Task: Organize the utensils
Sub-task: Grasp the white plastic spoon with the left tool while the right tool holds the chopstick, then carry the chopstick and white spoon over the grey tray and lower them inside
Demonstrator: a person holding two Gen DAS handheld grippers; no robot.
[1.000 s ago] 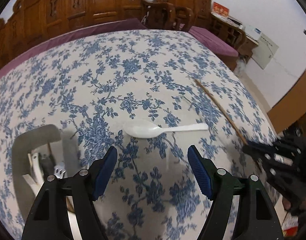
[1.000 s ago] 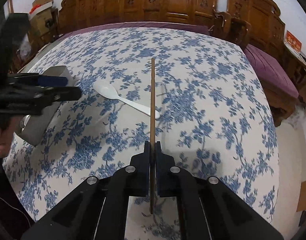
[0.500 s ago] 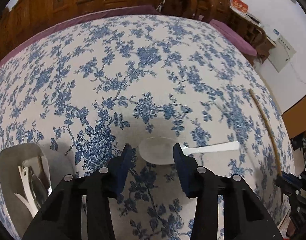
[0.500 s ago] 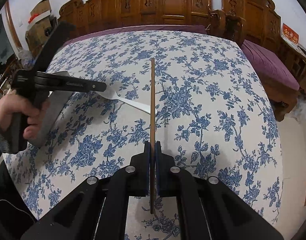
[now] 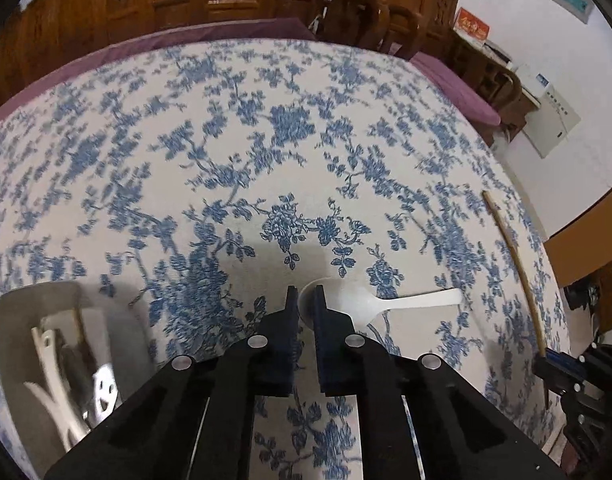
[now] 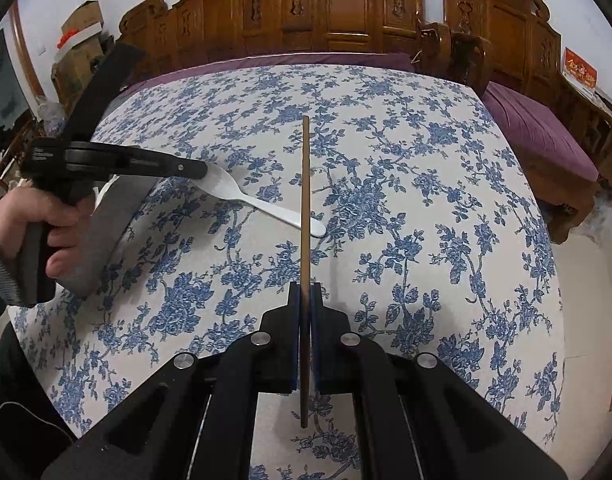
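A white plastic spoon (image 5: 390, 303) lies on the blue-flowered tablecloth, its handle pointing right. My left gripper (image 5: 305, 300) is shut on the rim of the spoon's bowl; in the right wrist view it (image 6: 200, 169) covers the bowl end of the spoon (image 6: 266, 206). My right gripper (image 6: 305, 300) is shut on a brown wooden chopstick (image 6: 305, 208) and holds it above the cloth, pointing away from me. The chopstick (image 5: 516, 268) also shows at the right of the left wrist view. A grey utensil holder (image 5: 16, 356) at the left holds several utensils.
The tablecloth (image 6: 406, 184) covers a large round table. Carved wooden chairs (image 6: 338, 4) and a purple-cushioned bench (image 6: 538, 132) stand behind and to the right. The table's edge drops off at the right. The holder (image 6: 106, 232) sits near the left edge.
My left gripper has come down to the spoon and closed from wide open onto the spoon's bowl. My right gripper has kept hold of the chopstick, almost still.
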